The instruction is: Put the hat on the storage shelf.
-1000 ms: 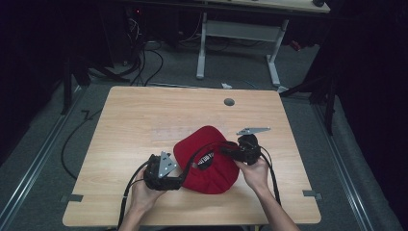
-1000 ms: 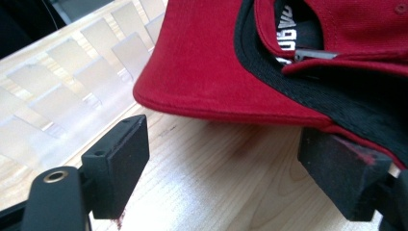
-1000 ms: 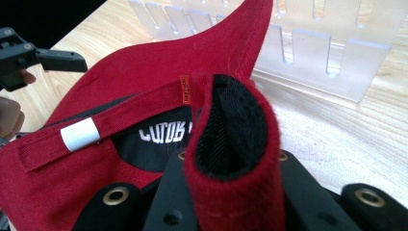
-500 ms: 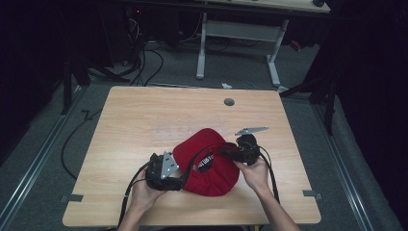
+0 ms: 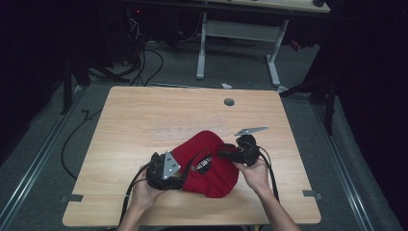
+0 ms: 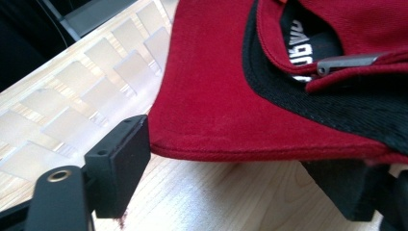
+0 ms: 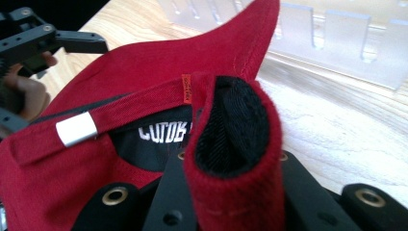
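Observation:
A red cap (image 5: 211,163) with black lining lies near the table's front edge, between both hands. My right gripper (image 5: 225,154) is shut on a folded piece of the cap's back edge (image 7: 231,144), red outside and black inside. Beside that fold runs the cap's strap with its metal buckle (image 7: 77,129). My left gripper (image 5: 179,177) is at the cap's left side. In the left gripper view its jaws (image 6: 238,168) stand wide apart, with the cap's rim (image 6: 216,96) lying across the gap. The left jaw touches the rim's corner, and the right jaw is partly hidden under the cap.
A clear plastic rack (image 7: 337,38) lies flat on the wooden table (image 5: 144,115) just beyond the cap. A round cable hole (image 5: 229,102) sits near the far edge. Behind the table stand another desk's legs (image 5: 202,48) and floor cables (image 5: 144,57).

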Motion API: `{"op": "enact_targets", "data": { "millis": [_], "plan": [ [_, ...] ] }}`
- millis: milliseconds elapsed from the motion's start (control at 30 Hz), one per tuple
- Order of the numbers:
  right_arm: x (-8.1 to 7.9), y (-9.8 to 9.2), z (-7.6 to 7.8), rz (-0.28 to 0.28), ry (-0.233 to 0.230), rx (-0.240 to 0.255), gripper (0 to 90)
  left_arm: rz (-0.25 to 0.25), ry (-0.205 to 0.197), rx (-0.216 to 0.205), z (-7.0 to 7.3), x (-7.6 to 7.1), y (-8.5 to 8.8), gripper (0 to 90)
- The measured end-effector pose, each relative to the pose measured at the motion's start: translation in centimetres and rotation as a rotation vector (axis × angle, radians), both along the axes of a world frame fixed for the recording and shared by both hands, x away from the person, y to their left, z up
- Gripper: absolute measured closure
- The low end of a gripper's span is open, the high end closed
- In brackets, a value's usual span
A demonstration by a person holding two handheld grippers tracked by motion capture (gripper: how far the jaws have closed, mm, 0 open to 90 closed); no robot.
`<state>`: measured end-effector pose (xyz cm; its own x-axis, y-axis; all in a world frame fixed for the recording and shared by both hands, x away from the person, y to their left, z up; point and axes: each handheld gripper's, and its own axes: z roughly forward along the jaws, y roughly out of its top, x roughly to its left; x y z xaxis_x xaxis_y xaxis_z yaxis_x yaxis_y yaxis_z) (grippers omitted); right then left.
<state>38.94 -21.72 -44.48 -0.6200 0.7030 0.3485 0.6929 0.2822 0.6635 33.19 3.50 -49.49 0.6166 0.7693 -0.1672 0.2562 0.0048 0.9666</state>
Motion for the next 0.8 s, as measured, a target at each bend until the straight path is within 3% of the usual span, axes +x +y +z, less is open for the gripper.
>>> {"op": "enact_targets", "data": {
  "millis": [167, 400, 800],
  "plan": [
    [-0.1, 0.2, 0.0, 0.010, 0.009, 0.008, 83.6, 0.010, 0.004, 0.001, 0.1, 0.0, 0.2, 22.2],
    [-0.1, 0.6, 0.1, 0.023, 0.027, 0.025, 83.4, -0.029, 0.003, 0.009, 0.4, -0.3, 0.3, 36.8],
    [-0.2, 1.5, 0.1, 0.044, 0.054, 0.054, 83.4, -0.076, 0.019, 0.017, 0.3, -0.3, -0.2, 47.1]
  ]
}}
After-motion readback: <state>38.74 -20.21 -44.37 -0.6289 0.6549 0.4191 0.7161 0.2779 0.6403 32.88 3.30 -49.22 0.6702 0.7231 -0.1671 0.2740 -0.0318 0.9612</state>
